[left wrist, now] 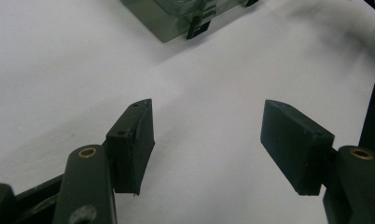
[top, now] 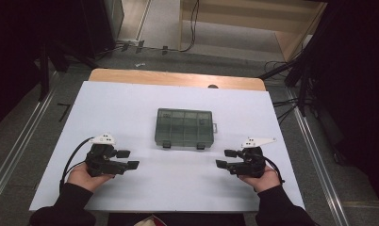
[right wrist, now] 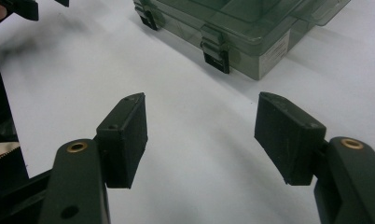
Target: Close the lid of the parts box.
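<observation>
Lighting from overhead is even on my white table sheet (top: 131, 188), which reads bright with a faint blue cast in the high view; the surroundings fall off to near black at both sides. Soft shadows lie beneath my grippers. In both gripper views the compartment box (right wrist: 251, 32) is slightly soft and the sheet nearly overexposed. Overall grain is mild.

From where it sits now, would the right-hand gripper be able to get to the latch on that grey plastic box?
Probably yes. The right gripper is open with nothing between its fingers, and bare white table lies between it and the box. The nearer latch faces it on the front wall, lid shut, with nothing in the way.
</observation>
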`<state>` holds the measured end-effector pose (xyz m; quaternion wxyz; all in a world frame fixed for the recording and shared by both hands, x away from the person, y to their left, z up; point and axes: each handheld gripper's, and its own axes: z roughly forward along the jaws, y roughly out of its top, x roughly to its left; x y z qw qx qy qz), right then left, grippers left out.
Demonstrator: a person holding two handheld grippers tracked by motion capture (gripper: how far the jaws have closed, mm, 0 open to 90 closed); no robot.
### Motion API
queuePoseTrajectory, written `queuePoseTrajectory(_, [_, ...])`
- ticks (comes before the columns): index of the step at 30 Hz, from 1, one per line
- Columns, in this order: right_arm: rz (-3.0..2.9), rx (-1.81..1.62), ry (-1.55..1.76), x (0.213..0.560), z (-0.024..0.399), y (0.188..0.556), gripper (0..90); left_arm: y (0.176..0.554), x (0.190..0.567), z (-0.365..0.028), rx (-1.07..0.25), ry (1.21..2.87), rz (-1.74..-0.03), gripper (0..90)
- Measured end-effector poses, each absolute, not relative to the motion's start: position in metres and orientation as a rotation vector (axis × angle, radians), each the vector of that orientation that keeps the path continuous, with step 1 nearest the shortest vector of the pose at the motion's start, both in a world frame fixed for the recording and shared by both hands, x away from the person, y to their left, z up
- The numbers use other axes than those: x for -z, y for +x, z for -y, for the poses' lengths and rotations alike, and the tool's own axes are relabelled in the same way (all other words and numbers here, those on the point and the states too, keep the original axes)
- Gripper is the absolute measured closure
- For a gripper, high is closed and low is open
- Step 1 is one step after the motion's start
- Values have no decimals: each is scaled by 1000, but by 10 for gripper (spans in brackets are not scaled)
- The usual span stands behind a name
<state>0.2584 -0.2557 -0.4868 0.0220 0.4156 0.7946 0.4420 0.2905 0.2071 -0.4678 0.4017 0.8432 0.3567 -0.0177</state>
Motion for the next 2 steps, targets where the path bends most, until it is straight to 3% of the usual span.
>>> queuePoseTrajectory(2, [-2464, -1365, 1284, 487, 256, 259, 328, 292, 468, -208, 44, 2131, -906, 343])
